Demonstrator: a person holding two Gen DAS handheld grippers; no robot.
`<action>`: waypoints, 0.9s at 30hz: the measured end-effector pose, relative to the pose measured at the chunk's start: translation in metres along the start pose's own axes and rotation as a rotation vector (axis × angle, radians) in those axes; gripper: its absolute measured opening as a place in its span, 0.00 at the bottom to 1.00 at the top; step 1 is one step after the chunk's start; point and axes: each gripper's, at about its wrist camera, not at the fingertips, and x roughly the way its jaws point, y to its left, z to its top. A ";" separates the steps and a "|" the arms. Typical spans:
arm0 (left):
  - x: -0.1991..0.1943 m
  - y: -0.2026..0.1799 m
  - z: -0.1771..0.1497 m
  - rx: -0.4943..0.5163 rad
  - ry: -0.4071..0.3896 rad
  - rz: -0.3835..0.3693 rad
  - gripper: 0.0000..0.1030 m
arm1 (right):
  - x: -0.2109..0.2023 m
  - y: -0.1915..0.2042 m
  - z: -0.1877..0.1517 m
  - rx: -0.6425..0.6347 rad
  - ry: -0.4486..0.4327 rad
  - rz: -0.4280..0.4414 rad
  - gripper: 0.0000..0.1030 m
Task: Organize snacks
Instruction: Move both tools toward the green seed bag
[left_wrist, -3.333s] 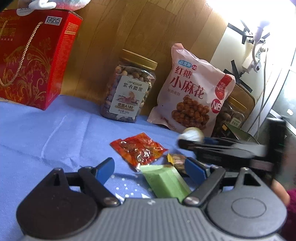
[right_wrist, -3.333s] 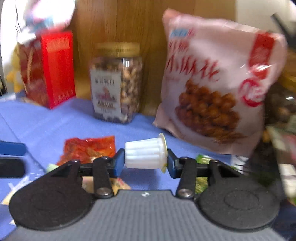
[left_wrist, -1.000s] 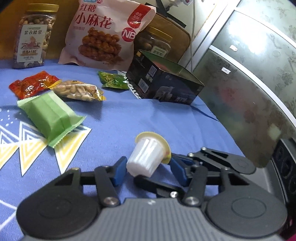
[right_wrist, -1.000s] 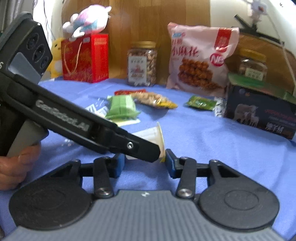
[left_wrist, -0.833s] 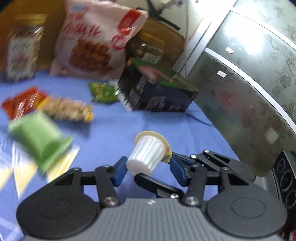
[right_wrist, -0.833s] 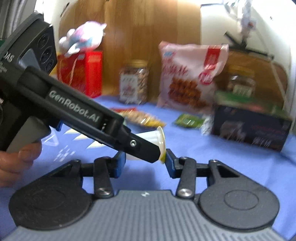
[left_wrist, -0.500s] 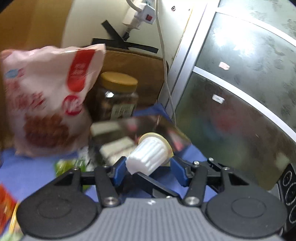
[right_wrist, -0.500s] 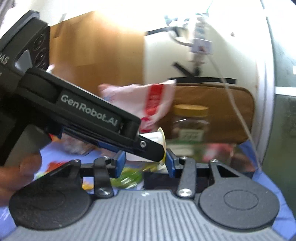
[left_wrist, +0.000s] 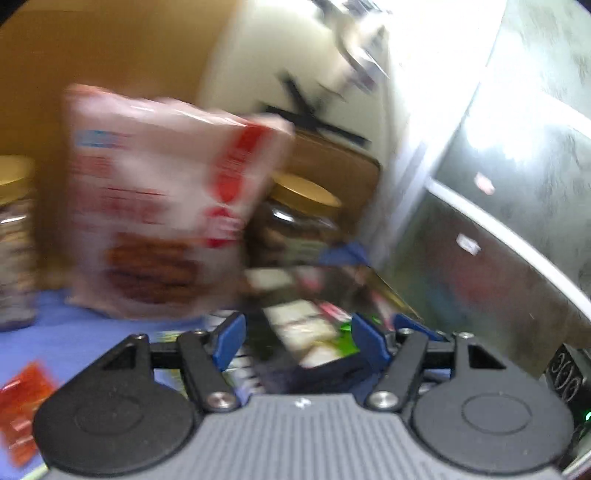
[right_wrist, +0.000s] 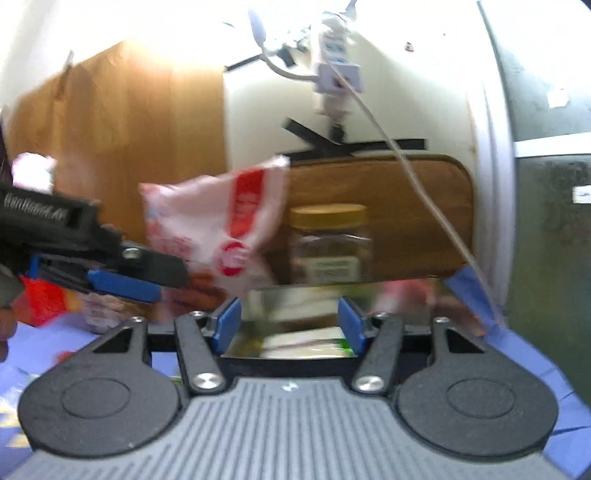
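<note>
Left wrist view, blurred: blue cloth (left_wrist: 92, 332), pink snack bag (left_wrist: 162, 206) against a wood panel (left_wrist: 110, 48), gold-lidded jar (left_wrist: 299, 218) beside it, frosted glass door (left_wrist: 517, 206) at right; left gripper (left_wrist: 297, 338) spread wide, empty, above the open dark box (left_wrist: 317, 325). Right wrist view: same bag (right_wrist: 221, 225), jar (right_wrist: 328, 243), cable (right_wrist: 424, 192) on the white wall; right gripper (right_wrist: 290, 325) spread wide, empty, over the box (right_wrist: 295, 339), left gripper (right_wrist: 122, 284) at left, its jaw gap indeterminate here

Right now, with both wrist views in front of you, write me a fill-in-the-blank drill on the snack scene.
1. The jaws of the right gripper stand ____.
2. The jar behind the dark box has a ____ lid.
3. The pink snack bag leans against a ____ panel.
4. The tablecloth is ____.

Missing words: open; gold; wooden; blue
</note>
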 end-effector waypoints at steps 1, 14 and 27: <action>-0.012 0.012 -0.007 -0.017 -0.013 0.044 0.64 | -0.003 0.006 0.001 0.010 0.005 0.046 0.57; -0.068 0.086 -0.096 -0.086 -0.015 0.297 0.64 | 0.084 0.110 -0.042 -0.374 0.345 0.083 0.47; -0.064 0.083 -0.102 -0.056 -0.002 0.347 0.68 | 0.153 0.111 -0.039 -0.326 0.478 -0.032 0.55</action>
